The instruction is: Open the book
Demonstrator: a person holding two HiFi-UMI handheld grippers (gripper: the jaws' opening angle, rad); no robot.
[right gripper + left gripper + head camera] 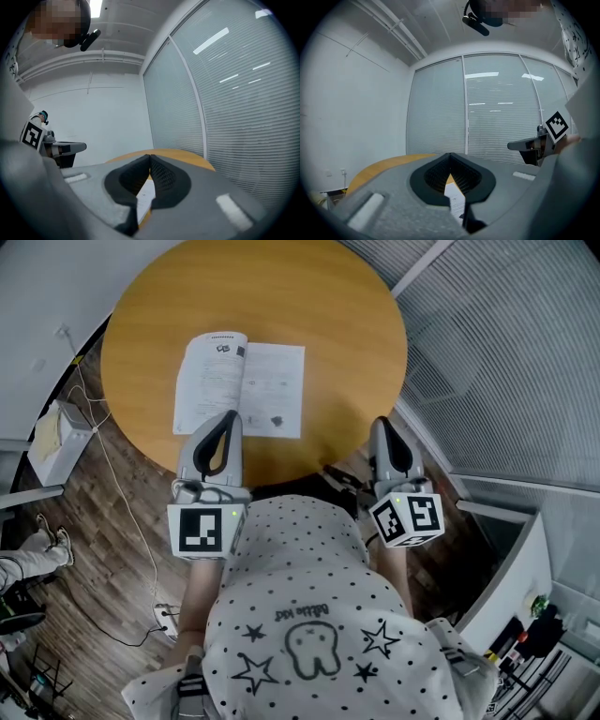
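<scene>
Both pages lie flat: the book point(241, 384) sits open mid-counter point(347, 334), so the task looks done, nothing left afaict. My left hand-held gripper point(230, 416) is pressed together & empty, tip over the book's near edge. The right hand-held gripper point(380, 424) is also closed w/ nothing in it, by the counter rim, apart from the book.
</scene>
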